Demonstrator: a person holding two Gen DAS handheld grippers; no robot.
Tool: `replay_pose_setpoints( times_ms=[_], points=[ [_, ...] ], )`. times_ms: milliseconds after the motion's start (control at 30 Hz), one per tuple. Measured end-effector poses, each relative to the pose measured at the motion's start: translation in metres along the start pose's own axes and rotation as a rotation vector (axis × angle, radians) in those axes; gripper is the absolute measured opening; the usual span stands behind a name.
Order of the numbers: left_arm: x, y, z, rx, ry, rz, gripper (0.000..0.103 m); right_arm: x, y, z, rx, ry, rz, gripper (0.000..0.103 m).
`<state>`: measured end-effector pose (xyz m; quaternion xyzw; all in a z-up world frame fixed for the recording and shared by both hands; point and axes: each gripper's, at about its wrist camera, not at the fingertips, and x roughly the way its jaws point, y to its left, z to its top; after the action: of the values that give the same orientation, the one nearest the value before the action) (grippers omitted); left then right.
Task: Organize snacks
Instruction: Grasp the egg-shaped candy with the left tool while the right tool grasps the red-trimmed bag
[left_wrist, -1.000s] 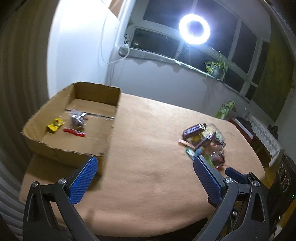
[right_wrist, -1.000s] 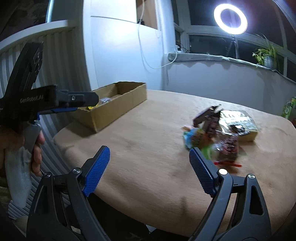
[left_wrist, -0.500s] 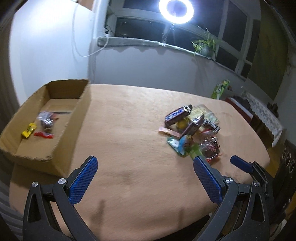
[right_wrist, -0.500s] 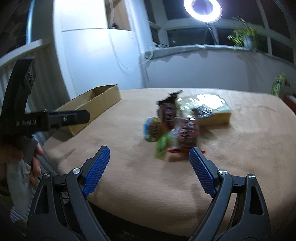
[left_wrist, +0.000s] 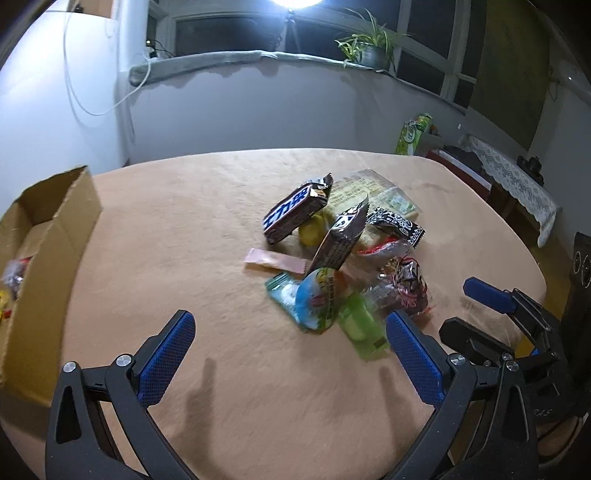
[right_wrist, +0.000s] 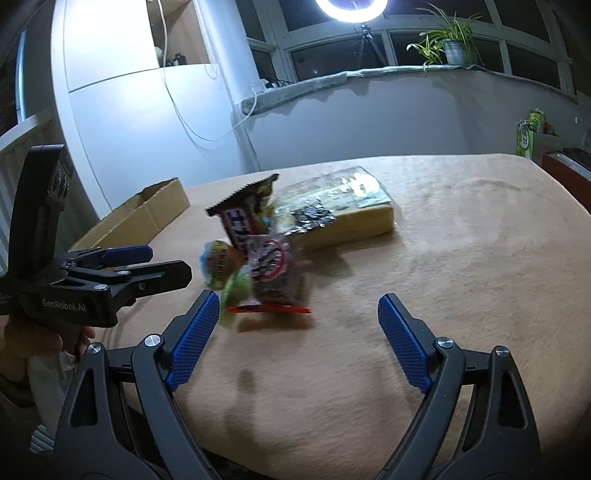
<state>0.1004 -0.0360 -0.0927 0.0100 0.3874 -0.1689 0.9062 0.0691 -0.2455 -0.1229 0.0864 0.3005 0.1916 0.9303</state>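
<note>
Left view only: inside of box (left_wrist: 33, 254), left of the jaws, with a few wrappers; pink sachet (left_wrist: 275, 260).
Right view only: yellow pack (right_wrist: 347, 218) side-on; left gripper (right_wrist: 147, 266) body.
Writing: "GenRobot.AI" on that body; snack labels unreadable.
Count: one box, one snack pile (left_wrist: 340, 258), two grippers.
Left gripper (left_wrist: 291, 354): jaws released, pile ahead between them, on tabletop (left_wrist: 184, 229).
Right gripper (right_wrist: 295, 332): jaws released, pile ahead-left.
</note>
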Motion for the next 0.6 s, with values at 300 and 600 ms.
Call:
replay_pose_setpoints(
  times_ms=[300, 600],
  points=[
    [0.011, 0.003, 0.008, -0.003, -0.009, -0.056, 0.102, 0.016, 0.0, 0.008, -0.02, 0.023, 0.012, 0.089],
    [0.022, 0.002, 0.006, 0.007, 0.026, -0.07, 0.064, 0.034, 0.018, 0.012, -0.099, 0.047, 0.021, 0.045]
  ],
)
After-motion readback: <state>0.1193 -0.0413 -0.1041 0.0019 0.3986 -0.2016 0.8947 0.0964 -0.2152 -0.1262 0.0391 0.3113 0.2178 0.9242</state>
